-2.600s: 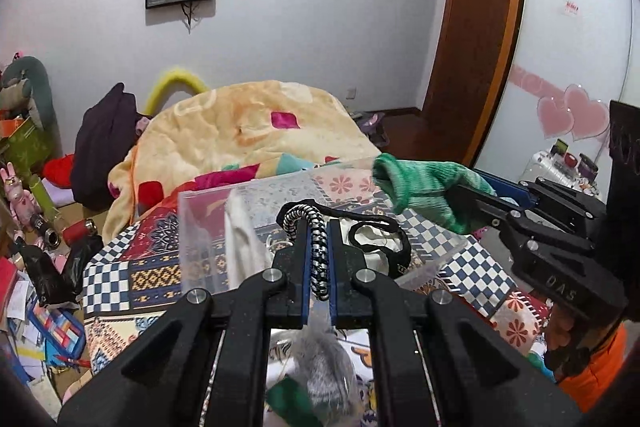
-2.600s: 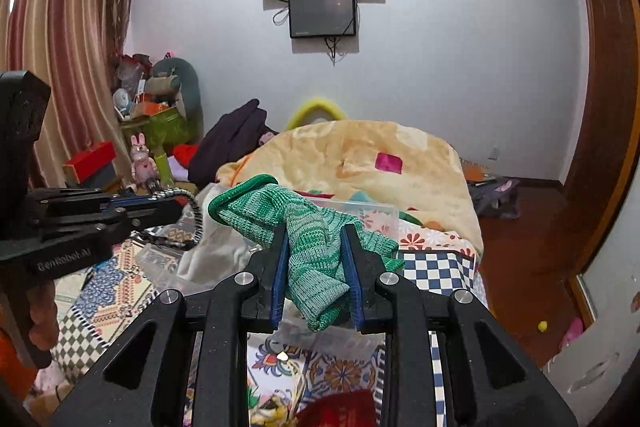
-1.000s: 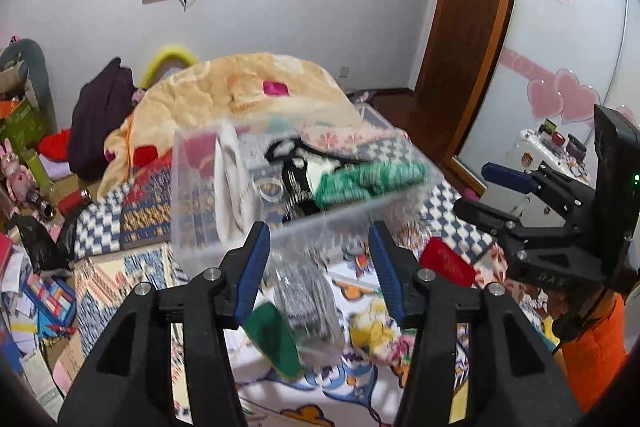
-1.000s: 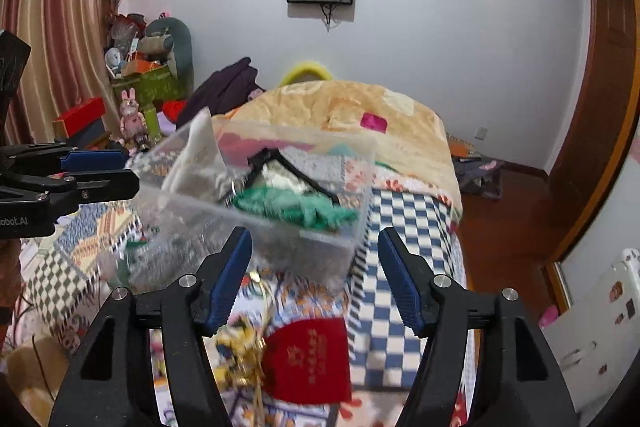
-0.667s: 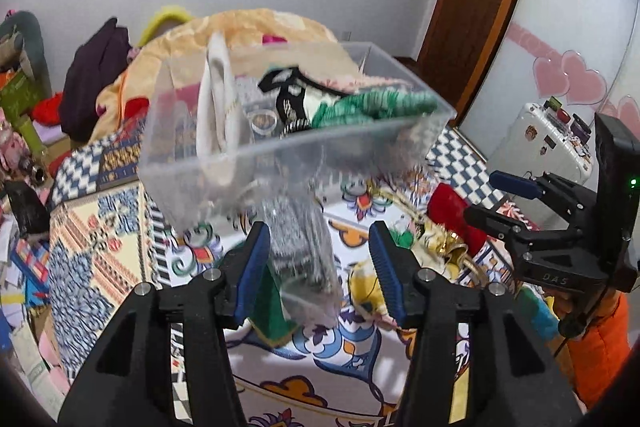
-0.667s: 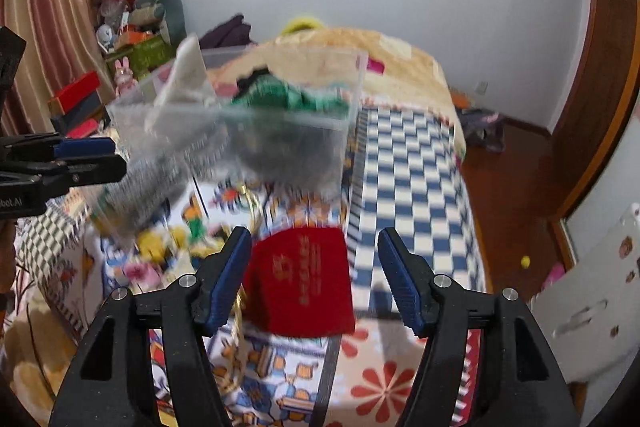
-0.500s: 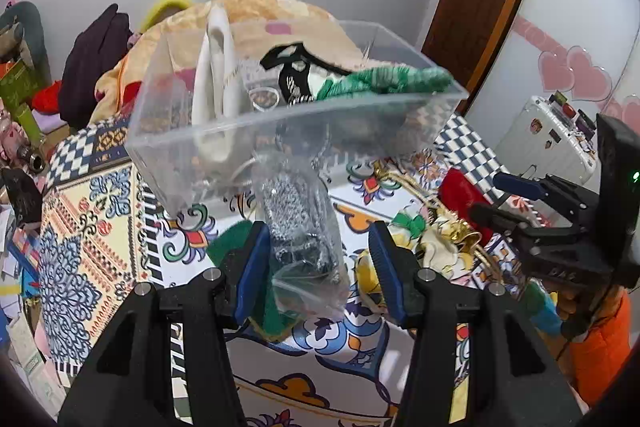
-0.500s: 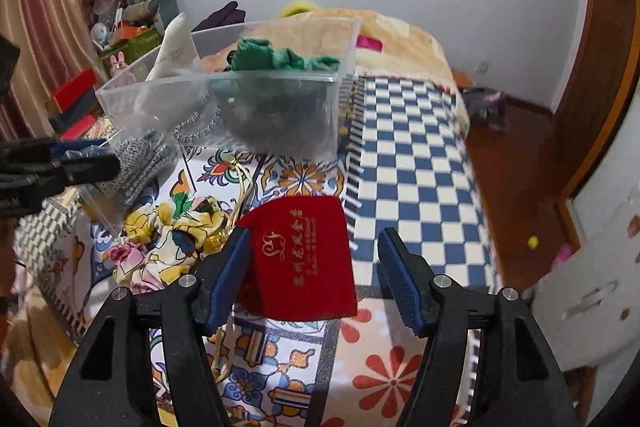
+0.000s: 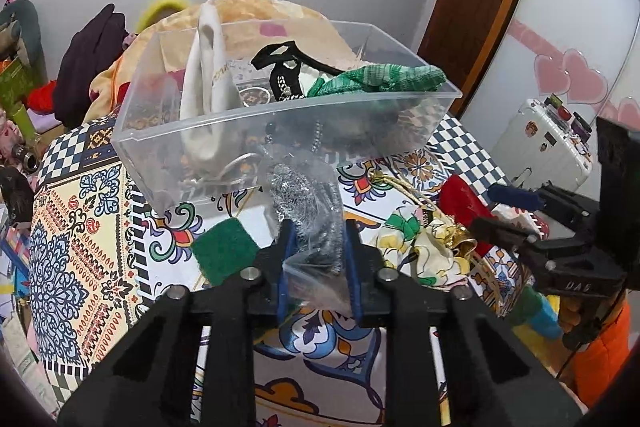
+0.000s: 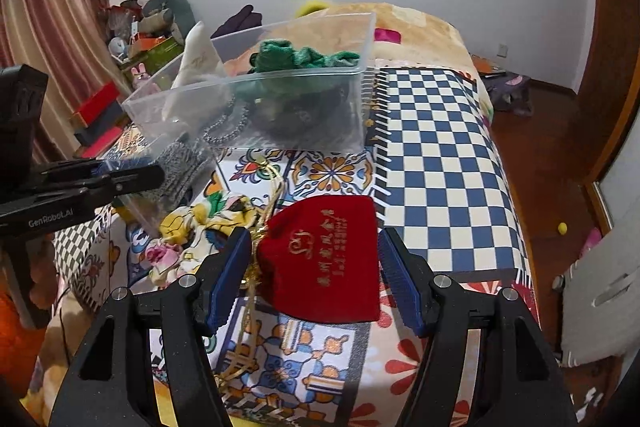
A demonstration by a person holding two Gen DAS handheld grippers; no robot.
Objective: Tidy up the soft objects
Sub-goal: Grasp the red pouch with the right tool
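A clear plastic bin (image 9: 280, 115) stands on the patterned bedspread and holds a green knit cloth (image 9: 376, 79), a white pouch (image 9: 206, 83) and a black strap. My left gripper (image 9: 316, 255) is shut on a clear plastic bag with grey knit fabric inside (image 9: 308, 203), just in front of the bin. My right gripper (image 10: 314, 267) is open, its fingers on either side of a red velvet pouch (image 10: 324, 251) that lies on the bed. The bin (image 10: 256, 107) and the left gripper (image 10: 120, 179) also show in the right wrist view.
A green felt square (image 9: 224, 251) lies left of the bag. A floral yellow cloth with gold cord (image 10: 200, 235) lies between the grippers. A folded orange blanket (image 10: 412, 27) sits behind the bin. The bed's edge drops to a wooden floor (image 10: 560, 155) on the right.
Both grippers let go of their earlier items into the bin and came down. My left gripper has closed on the bagged grey fabric. My right gripper has moved down around the red pouch.
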